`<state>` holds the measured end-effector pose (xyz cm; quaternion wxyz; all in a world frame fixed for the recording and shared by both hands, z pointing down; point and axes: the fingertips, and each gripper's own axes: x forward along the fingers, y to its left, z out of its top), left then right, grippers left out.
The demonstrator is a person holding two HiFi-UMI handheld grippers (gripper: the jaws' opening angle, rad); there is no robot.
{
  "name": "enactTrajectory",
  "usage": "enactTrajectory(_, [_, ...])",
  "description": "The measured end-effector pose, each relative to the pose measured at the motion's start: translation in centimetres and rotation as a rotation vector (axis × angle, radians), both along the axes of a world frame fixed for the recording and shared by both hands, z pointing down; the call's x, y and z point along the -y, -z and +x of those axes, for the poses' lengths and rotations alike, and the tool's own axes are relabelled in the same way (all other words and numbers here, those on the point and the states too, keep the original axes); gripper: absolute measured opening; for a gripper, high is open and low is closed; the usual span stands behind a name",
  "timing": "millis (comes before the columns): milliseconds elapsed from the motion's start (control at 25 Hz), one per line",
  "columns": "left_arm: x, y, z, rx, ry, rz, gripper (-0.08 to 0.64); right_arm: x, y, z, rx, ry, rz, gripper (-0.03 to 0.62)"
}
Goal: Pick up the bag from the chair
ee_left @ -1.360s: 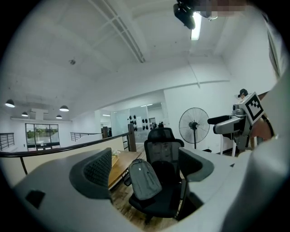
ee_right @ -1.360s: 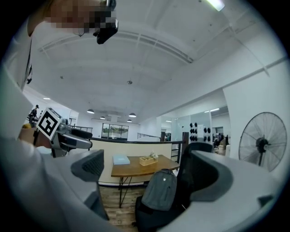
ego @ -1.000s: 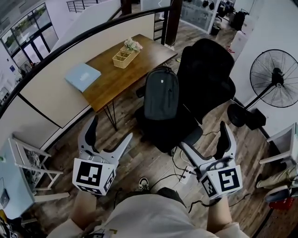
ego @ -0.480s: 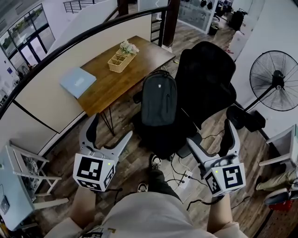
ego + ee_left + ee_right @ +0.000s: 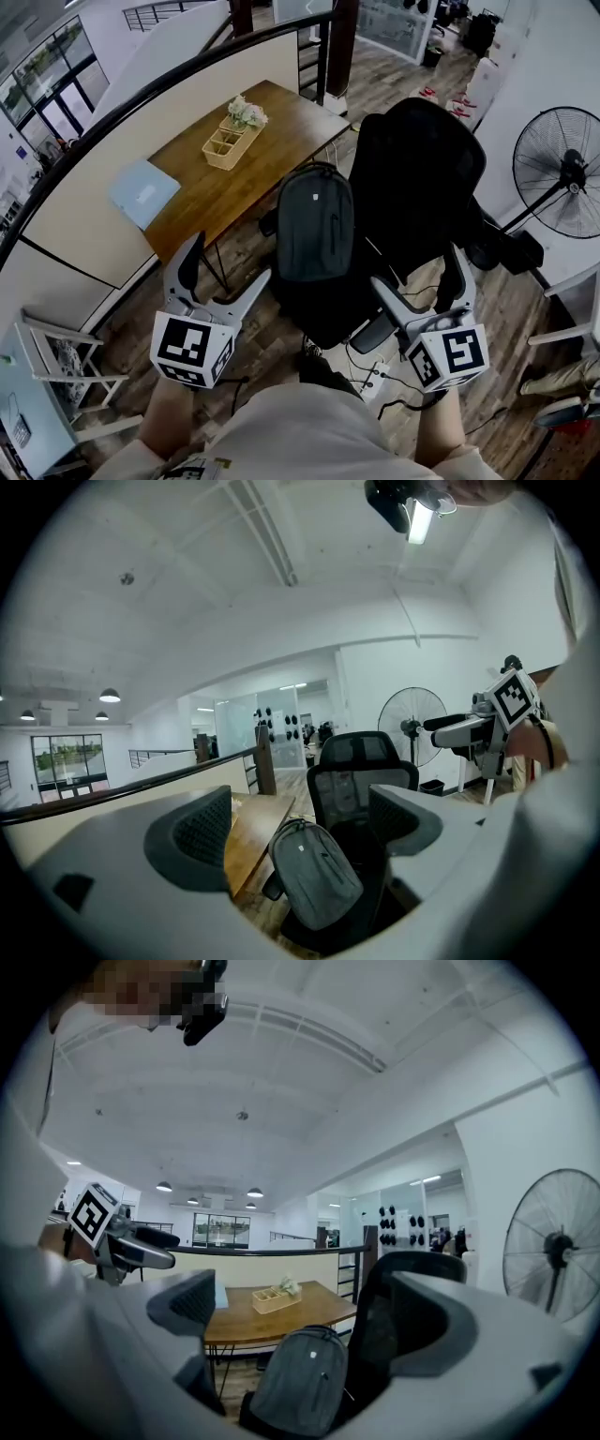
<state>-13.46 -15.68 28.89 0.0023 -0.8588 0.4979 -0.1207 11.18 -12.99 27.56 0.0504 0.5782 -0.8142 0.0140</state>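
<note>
Approach step. Bag [image 5: 316,234] upright on chair [image 5: 422,169] seat, against backrest. My left hand-held gripper [image 5: 225,269] and right hand-held gripper [image 5: 417,277]: jaws spread, empty, short of bag. Next, I judge: reach bag top, clamp.

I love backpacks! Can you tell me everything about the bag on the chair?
The bag is a dark grey backpack, fabric-looking, with a rounded top, a carry loop, a small pale badge and a front zip line. It stands upright on the seat of the black chair, leaning on its backrest. The left gripper and right gripper are open and clear of it.
</note>
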Motion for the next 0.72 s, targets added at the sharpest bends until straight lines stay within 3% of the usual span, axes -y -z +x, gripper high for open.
enactTrajectory(400, [8.7, -1.1, 3.8, 0.034, 0.022, -0.027, 0.44, 9.8, -2.0, 3.5, 0.032, 0.039, -0.036, 0.591])
enactTrajectory(720, [11.8, -2.2, 5.1, 0.039, 0.01, -0.06, 0.44, 13.0, -2.6, 3.6, 0.032, 0.068, -0.061, 0.589])
